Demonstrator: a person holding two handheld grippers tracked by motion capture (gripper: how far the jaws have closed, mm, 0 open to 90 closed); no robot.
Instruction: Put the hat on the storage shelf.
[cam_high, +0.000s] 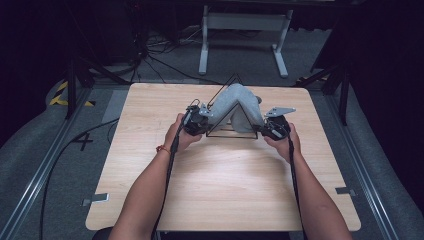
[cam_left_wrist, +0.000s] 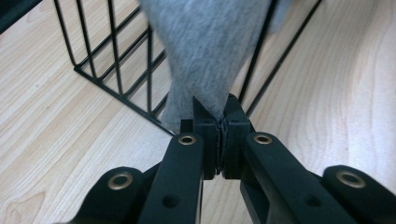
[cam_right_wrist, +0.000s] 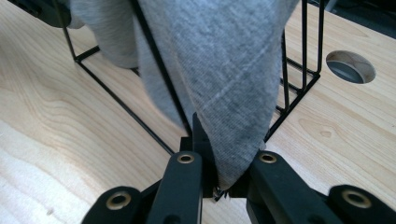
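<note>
A grey cloth (cam_high: 239, 106) hangs draped over the peak of a black wire triangular rack (cam_high: 233, 134) at the far middle of the wooden table (cam_high: 220, 185). My left gripper (cam_high: 199, 121) is shut on the cloth's left lower end; up close the grey cloth (cam_left_wrist: 205, 51) is pinched between the closed jaws of the left gripper (cam_left_wrist: 219, 122). My right gripper (cam_high: 273, 129) is shut on the right lower end, with the grey cloth (cam_right_wrist: 219, 70) running down into the jaws of the right gripper (cam_right_wrist: 224, 179). Black rack wires (cam_right_wrist: 299, 70) stand behind the cloth.
A round cable hole (cam_right_wrist: 350, 66) is cut in the table beyond the rack. A white table frame (cam_high: 244, 35) and cables (cam_high: 160, 55) lie on the floor past the far edge. Metal rails (cam_high: 45, 170) run along both sides. Bare wood stretches toward the near edge.
</note>
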